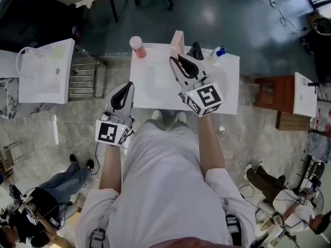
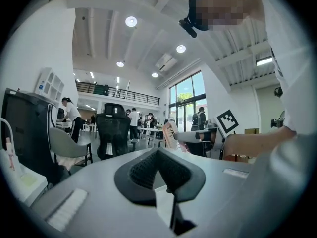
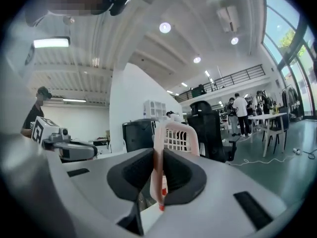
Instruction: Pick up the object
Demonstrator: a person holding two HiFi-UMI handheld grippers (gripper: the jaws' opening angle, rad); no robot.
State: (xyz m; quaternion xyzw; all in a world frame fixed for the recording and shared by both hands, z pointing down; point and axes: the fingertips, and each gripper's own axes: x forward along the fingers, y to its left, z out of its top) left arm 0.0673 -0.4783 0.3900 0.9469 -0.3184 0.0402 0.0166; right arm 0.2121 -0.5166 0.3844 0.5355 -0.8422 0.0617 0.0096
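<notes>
A pale pink slotted basket [image 1: 177, 37] stands lifted over the white table [image 1: 155, 87], and my right gripper [image 1: 182, 62] is shut on its rim. In the right gripper view the basket's [image 3: 176, 133] edge is pinched between the black pads [image 3: 136, 175], with its handle arching above them. My left gripper [image 1: 124, 93] hangs off the table's near left corner, shut with nothing in it. The left gripper view has its pads [image 2: 143, 170] closed together, and the pink basket [image 2: 170, 133] appears far off to the right.
On the table's far edge stand a pink cup [image 1: 137, 46], a black object [image 1: 195, 50] and a blue-capped bottle [image 1: 217, 52]. A white basin [image 1: 46, 71] and metal rack [image 1: 83, 77] sit at the left, a brown stool [image 1: 273, 93] at the right. People stand lower left and lower right.
</notes>
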